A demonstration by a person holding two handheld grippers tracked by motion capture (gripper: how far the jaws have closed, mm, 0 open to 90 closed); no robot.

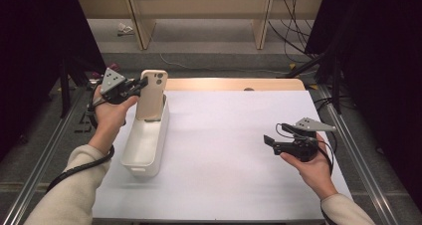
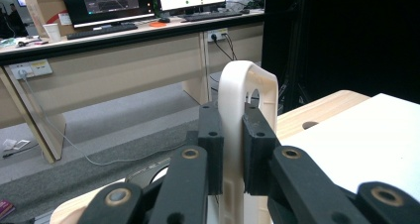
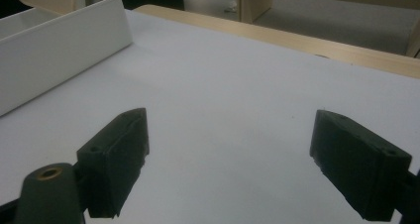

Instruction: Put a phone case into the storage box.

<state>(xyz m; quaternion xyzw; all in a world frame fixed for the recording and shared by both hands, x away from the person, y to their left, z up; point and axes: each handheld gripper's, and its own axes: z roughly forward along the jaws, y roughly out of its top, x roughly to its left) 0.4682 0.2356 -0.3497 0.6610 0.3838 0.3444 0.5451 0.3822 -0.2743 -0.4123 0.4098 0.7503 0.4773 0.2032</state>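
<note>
The counter [image 1: 234, 84] is pale wood under a white sheet [image 1: 224, 150], with metal rails [image 1: 351, 150] along both sides and black curtains [image 1: 383, 60] hanging left and right. Beyond it lies grey carpet [image 1: 209, 36] crossed by loose cables [image 1: 291, 33], in front of a light wooden desk [image 1: 199, 6]. From the left gripper view, that desk [image 2: 124, 60] carries lit monitors [image 2: 106, 1], keyboards [image 2: 99, 30], a cardboard box [image 2: 42, 6] and wall sockets [image 2: 27, 69].

The left claw [image 2: 233, 149] clamps an upright cream phone case [image 2: 242, 100].
</note>
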